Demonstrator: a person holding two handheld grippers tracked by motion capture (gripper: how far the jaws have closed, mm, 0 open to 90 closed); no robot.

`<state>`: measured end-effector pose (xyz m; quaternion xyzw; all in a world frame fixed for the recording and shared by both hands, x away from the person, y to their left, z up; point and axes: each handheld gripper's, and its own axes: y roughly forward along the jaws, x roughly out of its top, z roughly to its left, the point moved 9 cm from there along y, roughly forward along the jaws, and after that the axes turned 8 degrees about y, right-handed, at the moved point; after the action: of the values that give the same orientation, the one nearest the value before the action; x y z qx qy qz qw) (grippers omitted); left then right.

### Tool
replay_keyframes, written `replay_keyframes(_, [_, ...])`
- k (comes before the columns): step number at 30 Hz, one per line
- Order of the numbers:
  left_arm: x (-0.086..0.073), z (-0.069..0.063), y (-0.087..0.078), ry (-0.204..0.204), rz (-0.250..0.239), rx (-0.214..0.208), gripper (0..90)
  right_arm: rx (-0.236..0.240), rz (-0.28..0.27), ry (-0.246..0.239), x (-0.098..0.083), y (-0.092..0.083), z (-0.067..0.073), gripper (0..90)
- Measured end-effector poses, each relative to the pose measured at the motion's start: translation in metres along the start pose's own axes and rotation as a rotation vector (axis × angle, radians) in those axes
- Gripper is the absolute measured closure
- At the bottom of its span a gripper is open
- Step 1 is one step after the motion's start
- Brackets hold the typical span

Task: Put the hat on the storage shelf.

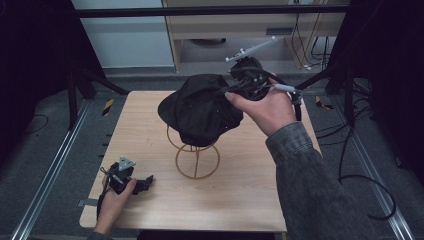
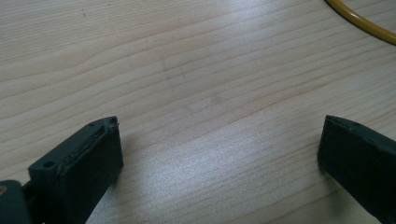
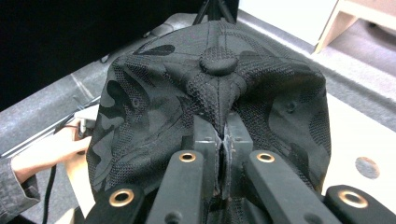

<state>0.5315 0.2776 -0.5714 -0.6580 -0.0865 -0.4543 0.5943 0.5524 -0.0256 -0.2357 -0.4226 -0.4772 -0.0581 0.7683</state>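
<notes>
A black camouflage cap (image 1: 200,107) hangs over the top of a yellow wire stand (image 1: 196,160) in the middle of the wooden table (image 1: 250,190). My right gripper (image 1: 235,87) comes in from the right and is shut on the cap's fabric. In the right gripper view the jaws pinch a fold of the cap (image 3: 215,93) just below its top button (image 3: 217,65). My left gripper (image 1: 145,182) lies on the table at the front left, held by a hand. Its jaws stand wide apart over bare wood (image 2: 196,107) with nothing between them.
The stand's round base ring (image 2: 359,21) crosses the top right corner of the left gripper view. Dark frame posts and rails flank the table (image 1: 55,160). Cables lie on the floor at the right (image 1: 360,170). A cabinet stands behind the table (image 1: 240,30).
</notes>
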Motion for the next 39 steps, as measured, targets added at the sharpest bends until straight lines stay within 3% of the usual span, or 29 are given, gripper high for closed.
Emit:
replay_keyframes(13, [0.000, 0.000, 0.000, -0.001, 0.000, -0.001, 0.0, 0.027, 0.049, -0.004, -0.013, 0.022, 0.010, 87.0])
replay_keyframes(20, [0.000, 0.000, 0.000, -0.001, 0.000, -0.001, 0.0, 0.015, 0.090, -0.004, -0.021, 0.033, 0.012, 86.8])
replay_keyframes(30, [0.001, 0.000, 0.001, 0.000, 0.000, -0.001, 0.0, 0.004, 0.118, -0.009, -0.019, 0.034, 0.015, 86.8])
replay_keyframes(39, [0.001, 0.000, 0.001, -0.001, -0.001, 0.000, 0.0, -0.018, 0.158, -0.037, -0.029, 0.045, 0.022, 86.3])
